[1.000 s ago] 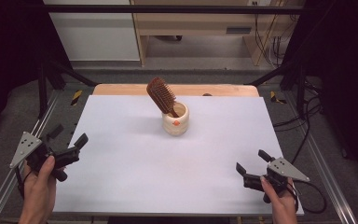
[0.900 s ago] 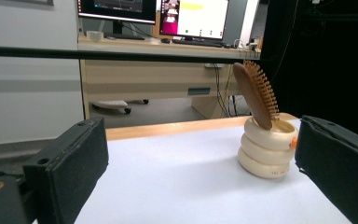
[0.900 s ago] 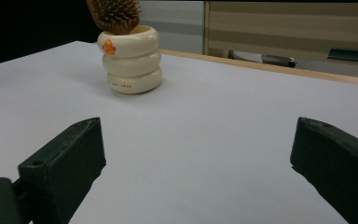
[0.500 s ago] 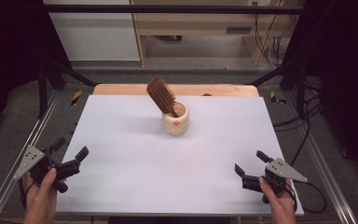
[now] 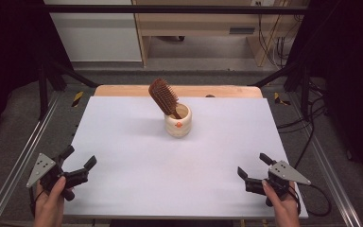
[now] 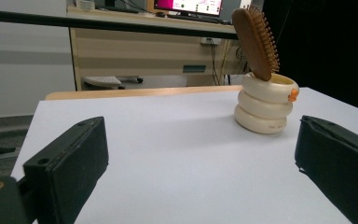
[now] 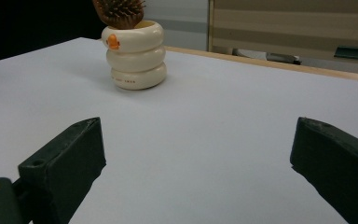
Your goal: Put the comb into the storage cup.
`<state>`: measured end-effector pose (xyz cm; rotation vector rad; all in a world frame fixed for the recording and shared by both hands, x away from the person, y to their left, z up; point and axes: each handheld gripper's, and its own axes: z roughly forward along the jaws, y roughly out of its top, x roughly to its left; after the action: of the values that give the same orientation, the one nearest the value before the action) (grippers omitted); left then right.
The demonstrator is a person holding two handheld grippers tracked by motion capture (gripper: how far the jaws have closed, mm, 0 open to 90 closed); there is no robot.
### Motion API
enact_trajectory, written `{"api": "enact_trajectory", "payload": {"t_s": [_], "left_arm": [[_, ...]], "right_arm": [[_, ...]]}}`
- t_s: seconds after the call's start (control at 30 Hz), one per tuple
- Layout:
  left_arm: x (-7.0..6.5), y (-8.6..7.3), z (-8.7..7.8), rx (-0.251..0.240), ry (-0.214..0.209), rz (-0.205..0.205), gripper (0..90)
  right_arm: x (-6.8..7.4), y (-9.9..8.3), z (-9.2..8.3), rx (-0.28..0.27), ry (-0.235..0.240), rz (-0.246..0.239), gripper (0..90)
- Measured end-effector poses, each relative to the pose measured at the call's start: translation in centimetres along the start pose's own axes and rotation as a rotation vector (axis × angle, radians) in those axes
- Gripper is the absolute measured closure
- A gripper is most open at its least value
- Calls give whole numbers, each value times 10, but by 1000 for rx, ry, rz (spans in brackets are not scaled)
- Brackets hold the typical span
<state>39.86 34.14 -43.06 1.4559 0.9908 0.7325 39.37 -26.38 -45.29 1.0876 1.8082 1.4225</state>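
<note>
Both grippers have drawn back toward the bottom corners of the high view; left gripper [image 5: 79, 163] and right gripper [image 5: 255, 165] stand wide apart, holding nothing. Upper centre, the hairbrush [image 5: 164, 97] leans in the cream cup [image 5: 177, 124] on the white table [image 5: 170, 175].

Wooden hairbrush [image 5: 163, 97] in a glossy cream holder [image 5: 178, 122]; matt white table [image 5: 179, 170].

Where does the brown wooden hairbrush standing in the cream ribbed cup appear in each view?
High view: the brown wooden hairbrush sits at centre, toward the far side, leaning left.
Left gripper view: upper right, above the right jaw.
Right gripper view: top left, cut off by the top edge.
Shared landmark: the cream ribbed cup with its orange mark.
</note>
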Motion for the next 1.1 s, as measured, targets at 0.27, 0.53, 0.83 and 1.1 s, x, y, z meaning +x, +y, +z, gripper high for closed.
{"api": "enact_trajectory", "payload": {"t_s": [0.27,0.53,0.83,1.1], "left_arm": [[-7,-7,5,27,-23,30,28],[-16,-13,13,57,-59,67,27],[-23,-19,22,78,-89,66,27],[-27,-22,28,93,-104,68,27]], "right_arm": [[0,-1,1,5,3,0,35],[0,-2,2,10,4,-4,34],[-1,-3,5,15,9,-20,34],[-2,-4,8,17,12,-31,34]]}}
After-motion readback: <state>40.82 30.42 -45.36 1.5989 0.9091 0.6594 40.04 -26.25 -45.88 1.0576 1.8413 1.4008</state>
